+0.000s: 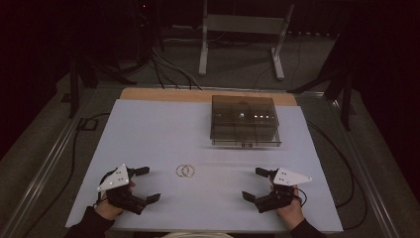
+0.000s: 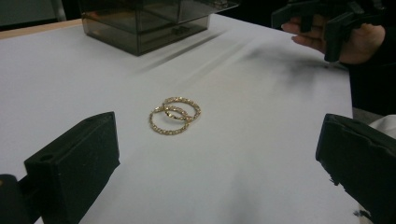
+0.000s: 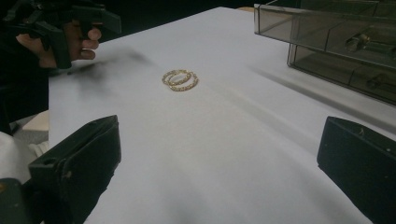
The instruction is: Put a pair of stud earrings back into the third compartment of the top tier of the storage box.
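We found two gold hoop earrings [image 1: 185,171] lying flat on the white table top [image 1: 163,129], overlapping one another, near the table's front edge and roughly midway between the two grippers. In the left gripper view the earrings [image 2: 174,115] lay ahead of the jaws at about twelve o'clock, clear of both. In the right gripper view they [image 3: 180,80] lay farther off, at about eleven o'clock.

The left gripper [image 1: 143,184] sat at about eight o'clock from the earrings, its jaws spread wide and holding nothing. The right gripper [image 1: 256,184] sat at about four o'clock from them, jaws likewise parted and empty. Each gripper was held in a hand at the near edge.

At about one o'clock from the earrings, well apart, stood a smoky transparent drawer box [image 1: 243,120], with inner compartments. We noted small items inside it, too indistinct to identify.
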Tool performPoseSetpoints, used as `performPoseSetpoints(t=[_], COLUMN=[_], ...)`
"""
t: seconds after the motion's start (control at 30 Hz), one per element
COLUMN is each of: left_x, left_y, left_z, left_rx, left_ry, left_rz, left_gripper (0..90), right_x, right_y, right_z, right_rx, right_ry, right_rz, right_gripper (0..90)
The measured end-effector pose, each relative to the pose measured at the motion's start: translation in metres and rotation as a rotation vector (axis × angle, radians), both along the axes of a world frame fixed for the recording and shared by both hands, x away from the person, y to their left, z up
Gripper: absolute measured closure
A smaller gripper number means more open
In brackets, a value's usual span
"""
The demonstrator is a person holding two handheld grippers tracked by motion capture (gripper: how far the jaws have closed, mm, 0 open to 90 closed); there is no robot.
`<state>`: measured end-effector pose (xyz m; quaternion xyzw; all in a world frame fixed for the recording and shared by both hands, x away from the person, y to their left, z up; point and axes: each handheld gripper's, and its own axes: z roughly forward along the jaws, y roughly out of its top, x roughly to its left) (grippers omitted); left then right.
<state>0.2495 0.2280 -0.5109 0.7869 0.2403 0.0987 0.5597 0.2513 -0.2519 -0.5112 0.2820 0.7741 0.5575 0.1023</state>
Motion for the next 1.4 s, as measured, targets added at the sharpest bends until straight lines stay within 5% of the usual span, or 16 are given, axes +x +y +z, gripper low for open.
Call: performPoseSetpoints(t=[0.3, 0.6, 0.87, 1.4], left_x=[-0.001, -0.002, 0.0, 0.0], left_y=[-0.001, 0.0, 0.0, 0.0], left_z=[0.001, 0.002, 0.001, 0.002], left_rx=[-0.006, -0.008, -0.014, -0.019], left_ry=[-0.004, -0.004, 0.0, 0.003], left_rz=[-0.003, 0.004, 0.008, 0.006], left_gripper=[0.5, 0.4, 0.5, 0.4], right_x=[-0.001, -0.001, 0.002, 0.021], right_y=[0.001, 0.001, 0.007, 0.047], right_z=[0.003, 0.014, 0.028, 0.039], right_rx=[-0.021, 0.031, 0.047, 0.022], right_ry=[-0.006, 0.015, -0.02, -0.014], right_rz=[0.002, -0.025, -0.025, 0.047], right_gripper=[0.0, 0.0, 0.0, 0.0])
